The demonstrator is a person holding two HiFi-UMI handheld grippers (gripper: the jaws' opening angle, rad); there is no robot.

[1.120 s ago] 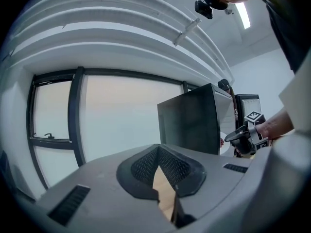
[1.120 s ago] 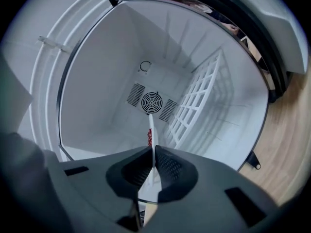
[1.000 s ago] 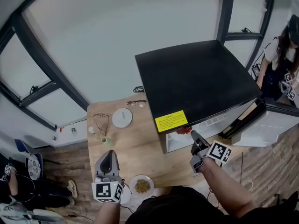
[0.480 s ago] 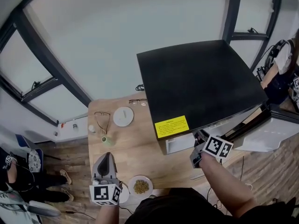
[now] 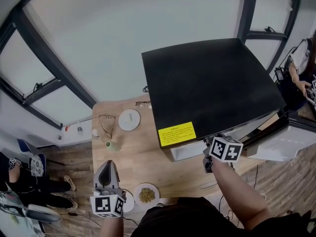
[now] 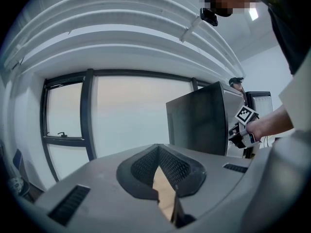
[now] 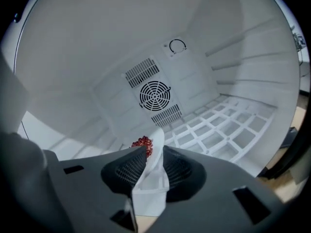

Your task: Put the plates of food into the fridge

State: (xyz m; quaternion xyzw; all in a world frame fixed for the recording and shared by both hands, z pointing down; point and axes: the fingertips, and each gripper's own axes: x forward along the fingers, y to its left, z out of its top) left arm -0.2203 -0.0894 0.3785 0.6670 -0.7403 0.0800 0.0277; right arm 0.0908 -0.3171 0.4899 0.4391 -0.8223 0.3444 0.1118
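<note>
Right gripper view: the plate of red food [image 7: 155, 141] is seen inside the fridge [image 7: 73, 57], its white rim rising between the two jaws and the red heap [image 7: 142, 142] lying just past the left pad, in front of the back wall's fan grille [image 7: 154, 96]. What the plate rests on is hidden by the jaws. The right gripper [image 7: 151, 152] is parted: its jaws have just been opening, the rim is between them, and the pads are not seen to press on it, so the plate is judged released. The plate lies straight ahead of this gripper, so a withdrawal would have to be made straight back along the gripper's own line, with the rim kept clear of both pads. Farther out, in the head view, a second plate of yellowish food [image 5: 146, 194] is left on the wooden table [image 5: 148, 152] near its front edge, just to the right of the left gripper [image 5: 107, 174]. That gripper is held closed and empty above the table, and it is plainly the nearer of the two to this plate.
</note>
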